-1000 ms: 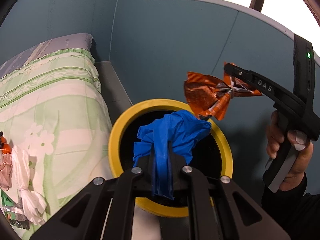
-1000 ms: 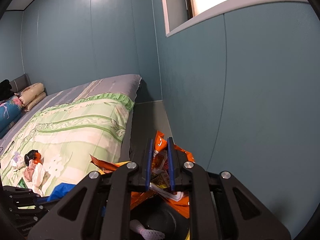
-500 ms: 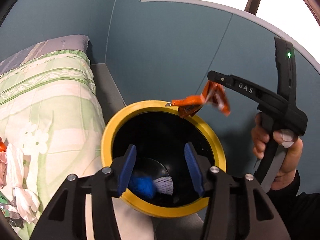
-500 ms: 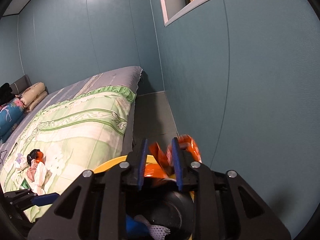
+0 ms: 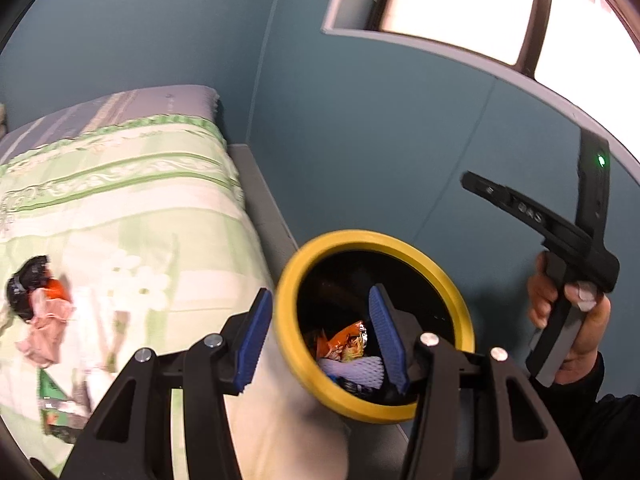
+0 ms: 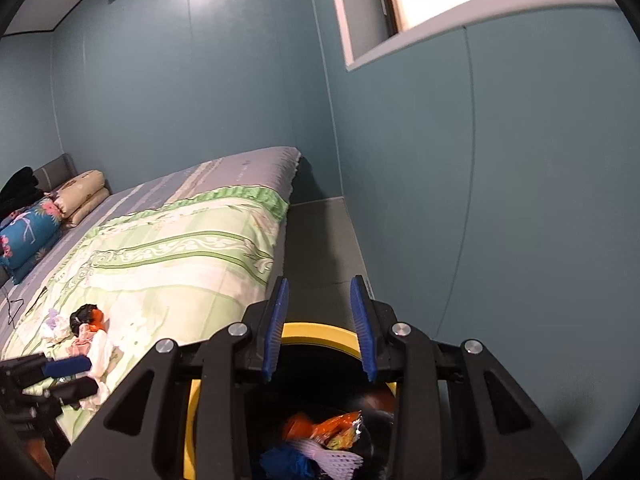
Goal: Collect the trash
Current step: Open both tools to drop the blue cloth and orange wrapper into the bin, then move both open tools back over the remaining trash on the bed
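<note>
While both grippers hang empty over the yellow-rimmed trash bin (image 5: 404, 245), the relation that matters for the next pick is that the remaining litter lies off to the left of the bin, on the green floral quilt (image 5: 132, 200). It is a loose cluster: a black-and-orange crumpled piece (image 5: 30, 288), pinkish and white tissue-like scraps (image 5: 44, 334) and a green wrapper (image 5: 54, 404) at the quilt's near edge. The cluster runs roughly along the bedside, toward the camera, with no single clear long axis. The left gripper (image 5: 320, 340) is the nearer one, I judge: its blue pads stand wide apart, one outside the bin's rim and one over its mouth, pointing down and forward with the litter to their left. The right gripper (image 6: 320, 328) hovers above the bin's far rim with its fingers spread and nothing between them, held level and aimed along the wall. Inside the bin lie an orange snack wrapper (image 6: 336, 428), a white foam net (image 6: 332, 458) and something blue (image 6: 288, 464). A leftward swing and a drop toward the quilt is what the next grasp seems to call for.
</note>
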A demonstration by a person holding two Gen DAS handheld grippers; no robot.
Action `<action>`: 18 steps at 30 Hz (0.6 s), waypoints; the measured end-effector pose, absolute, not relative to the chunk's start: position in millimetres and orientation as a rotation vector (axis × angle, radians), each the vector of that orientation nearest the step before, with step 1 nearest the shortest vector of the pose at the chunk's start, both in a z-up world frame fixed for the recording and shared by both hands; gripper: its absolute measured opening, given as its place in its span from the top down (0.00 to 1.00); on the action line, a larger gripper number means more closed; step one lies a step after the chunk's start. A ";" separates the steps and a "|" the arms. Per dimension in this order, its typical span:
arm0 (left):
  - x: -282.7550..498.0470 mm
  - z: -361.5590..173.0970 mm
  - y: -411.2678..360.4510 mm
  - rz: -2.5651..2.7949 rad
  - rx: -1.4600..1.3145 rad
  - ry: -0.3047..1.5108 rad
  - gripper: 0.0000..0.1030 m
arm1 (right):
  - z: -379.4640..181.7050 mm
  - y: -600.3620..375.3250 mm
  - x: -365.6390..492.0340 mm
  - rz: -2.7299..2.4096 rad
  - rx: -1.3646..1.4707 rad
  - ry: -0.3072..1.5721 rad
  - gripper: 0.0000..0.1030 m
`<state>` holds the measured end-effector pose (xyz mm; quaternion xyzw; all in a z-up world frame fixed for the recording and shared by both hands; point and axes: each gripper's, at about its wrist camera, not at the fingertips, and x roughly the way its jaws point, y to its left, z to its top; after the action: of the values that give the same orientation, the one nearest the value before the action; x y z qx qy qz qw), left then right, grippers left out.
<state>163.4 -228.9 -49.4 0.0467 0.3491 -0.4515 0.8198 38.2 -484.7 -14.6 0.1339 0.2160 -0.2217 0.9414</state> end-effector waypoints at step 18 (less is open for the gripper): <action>216.4 -17.4 -95.3 -0.664 -0.016 0.670 0.40 | 3.2 -403.3 76.6 -0.221 0.182 0.432 0.55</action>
<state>216.4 -95.3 -17.4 -0.0076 0.3227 -0.3198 0.8908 76.6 -403.3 3.2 0.0900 0.2134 -0.1091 0.9667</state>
